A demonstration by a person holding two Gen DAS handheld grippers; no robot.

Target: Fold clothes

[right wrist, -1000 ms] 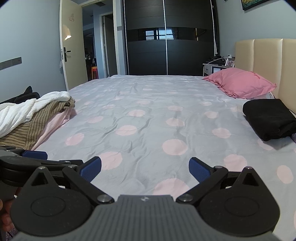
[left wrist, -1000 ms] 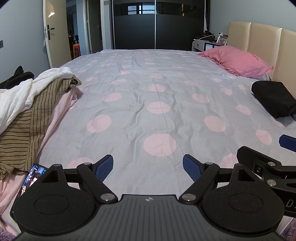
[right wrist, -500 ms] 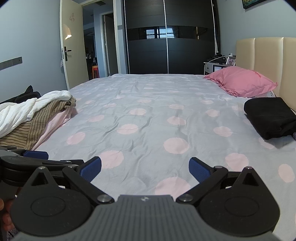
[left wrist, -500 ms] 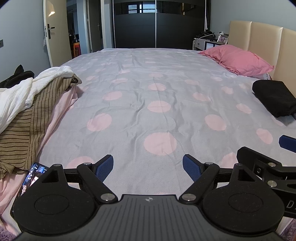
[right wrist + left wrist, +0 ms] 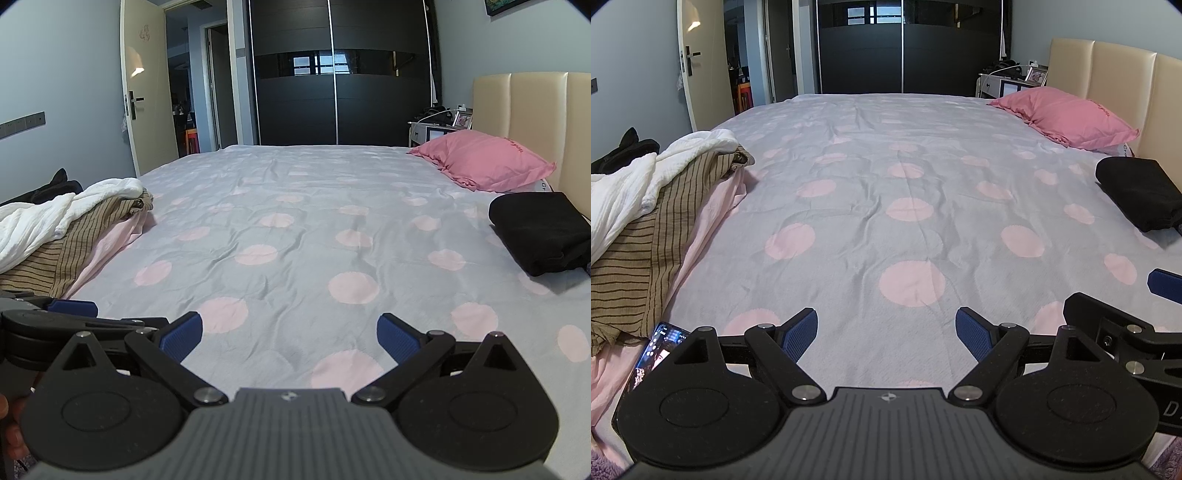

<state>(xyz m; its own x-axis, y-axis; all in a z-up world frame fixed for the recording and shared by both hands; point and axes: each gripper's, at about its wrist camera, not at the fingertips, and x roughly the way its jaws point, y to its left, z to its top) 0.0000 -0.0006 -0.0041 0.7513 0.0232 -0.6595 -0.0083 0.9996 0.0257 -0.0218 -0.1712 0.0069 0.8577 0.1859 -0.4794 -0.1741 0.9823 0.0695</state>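
Blue-padded left tool [image 5: 885,334], right tool [image 5: 289,336] both wide, empty, above bedsheet [image 5: 908,177].

— Where can you pass?

— Straight ahead: the polka-dot bedspread [image 5: 908,206] lies bare through its whole middle, from the near edge to the far end by the dark wardrobe [image 5: 340,74].

— What blocks your left?

— A heap of clothes [image 5: 646,221] along the left edge, white on striped on pink, with a phone [image 5: 652,354] lying at its near end.

— And your right?

— A folded black garment [image 5: 539,232] sits near the right edge, the pink pillow [image 5: 1067,118] beyond it against the headboard [image 5: 532,114]. Both grippers hang side by side over the near edge, close together.
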